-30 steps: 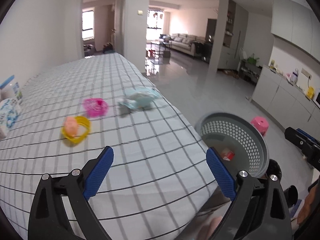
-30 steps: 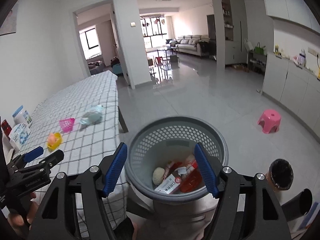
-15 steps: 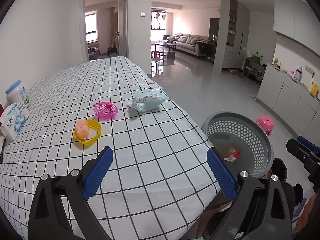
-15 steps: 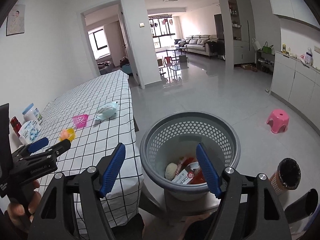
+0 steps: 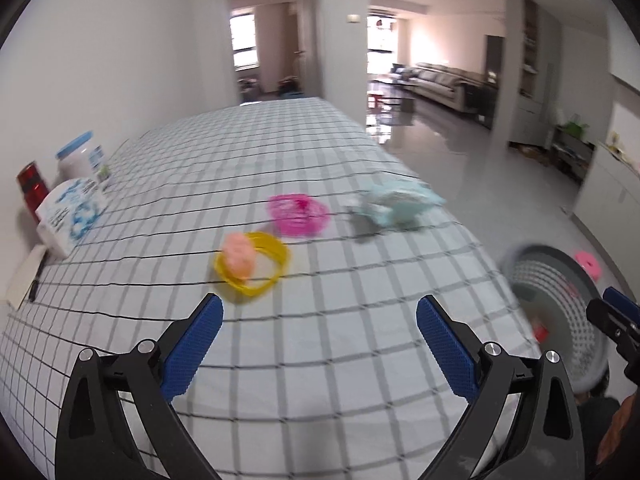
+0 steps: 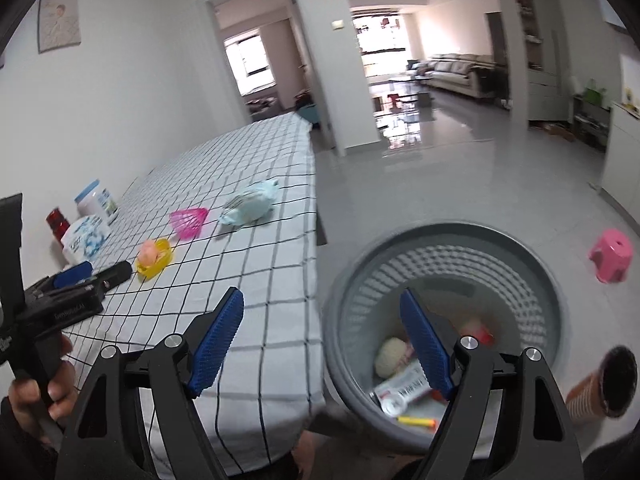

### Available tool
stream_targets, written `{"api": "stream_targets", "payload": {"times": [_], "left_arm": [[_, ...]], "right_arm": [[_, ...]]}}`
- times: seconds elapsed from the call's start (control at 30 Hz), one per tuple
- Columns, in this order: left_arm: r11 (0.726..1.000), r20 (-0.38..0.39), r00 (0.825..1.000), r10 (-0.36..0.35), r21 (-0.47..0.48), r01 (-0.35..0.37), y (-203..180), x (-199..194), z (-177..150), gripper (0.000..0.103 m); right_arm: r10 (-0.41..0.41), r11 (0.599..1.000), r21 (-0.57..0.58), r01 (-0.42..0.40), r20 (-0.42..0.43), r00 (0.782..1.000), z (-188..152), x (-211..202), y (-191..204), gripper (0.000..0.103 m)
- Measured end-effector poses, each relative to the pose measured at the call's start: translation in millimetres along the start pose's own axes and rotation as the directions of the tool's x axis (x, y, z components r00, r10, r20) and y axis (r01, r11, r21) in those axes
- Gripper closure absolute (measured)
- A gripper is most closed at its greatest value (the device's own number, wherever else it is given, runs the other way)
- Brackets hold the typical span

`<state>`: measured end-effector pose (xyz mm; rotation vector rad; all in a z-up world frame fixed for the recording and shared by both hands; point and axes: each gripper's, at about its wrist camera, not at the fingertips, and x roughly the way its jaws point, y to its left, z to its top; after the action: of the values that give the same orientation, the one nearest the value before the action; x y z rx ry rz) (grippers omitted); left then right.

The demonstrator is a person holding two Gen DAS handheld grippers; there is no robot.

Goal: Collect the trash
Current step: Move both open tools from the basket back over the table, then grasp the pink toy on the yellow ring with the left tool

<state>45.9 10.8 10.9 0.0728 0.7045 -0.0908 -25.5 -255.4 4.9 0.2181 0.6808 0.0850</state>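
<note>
A checked tablecloth covers the table (image 5: 320, 360). On it lie a yellow paper cup (image 5: 256, 264) holding a pink lump (image 5: 238, 254), a pink paper cup (image 5: 298, 214) and a crumpled light-blue packet (image 5: 394, 206); they also show in the right wrist view, yellow (image 6: 154, 260), pink (image 6: 188, 222), blue (image 6: 250, 206). A grey perforated trash basket (image 6: 444, 240) stands by the table edge with several wrappers inside. My left gripper (image 5: 318, 340) is open and empty above the near table. My right gripper (image 6: 322, 332) is open and empty between table edge and basket.
A tissue pack (image 5: 70, 210), a white jar with a blue lid (image 5: 80, 158) and a red can (image 5: 32, 192) stand at the table's left by the wall. A pink stool (image 6: 610, 254) and a brown paper cup (image 6: 600, 386) are on the floor beyond the basket.
Both grippers have swung left, toward the table. The basket has slid right in both views. The trash on the table sits nearer the left gripper. Nothing was picked up.
</note>
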Motion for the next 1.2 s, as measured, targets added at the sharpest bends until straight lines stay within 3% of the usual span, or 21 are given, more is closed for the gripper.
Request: {"api": "stream_targets", "payload": {"times": [0.17, 0.3, 0.47, 0.63, 0.87, 0.97, 1.03, 1.2], "left_arm": [[0.994, -0.006, 0.995, 0.101, -0.043, -0.101, 35, 20, 11, 0.007], [0.988, -0.024, 0.99, 0.141, -0.053, -0.142, 51, 33, 13, 0.007], [0.993, -0.108, 0.991, 0.073, -0.082, -0.082, 57, 62, 14, 0.007], [0.99, -0.17, 0.982, 0.077, -0.1, -0.095, 61, 90, 15, 0.007], [0.987, -0.118, 0.983, 0.138, -0.065, -0.146, 66, 101, 29, 0.007], [0.986, -0.111, 0.983, 0.147, -0.061, -0.155, 68, 112, 36, 0.008], [0.987, -0.107, 0.984, 0.144, -0.059, -0.151, 69, 116, 37, 0.011], [0.993, -0.141, 0.985, 0.1, -0.053, -0.109, 71, 126, 33, 0.034]], "right_arm": [[0.049, 0.996, -0.07, -0.052, -0.036, 0.998, 22, 39, 20, 0.026], [0.065, 0.993, -0.097, -0.068, -0.031, 0.997, 39, 61, 34, 0.026], [0.065, 0.993, -0.102, -0.067, -0.015, 0.998, 56, 79, 45, 0.026], [0.082, 0.995, -0.053, -0.083, -0.024, 0.996, 54, 87, 39, 0.026], [0.103, 0.995, 0.014, -0.102, -0.049, 0.993, 48, 92, 27, 0.026], [0.086, 0.996, -0.008, -0.086, -0.052, 0.995, 44, 94, 30, 0.026], [0.073, 0.997, -0.034, -0.075, -0.054, 0.996, 42, 96, 36, 0.026], [0.092, 0.994, -0.055, -0.096, -0.071, 0.993, 39, 102, 47, 0.026]]}}
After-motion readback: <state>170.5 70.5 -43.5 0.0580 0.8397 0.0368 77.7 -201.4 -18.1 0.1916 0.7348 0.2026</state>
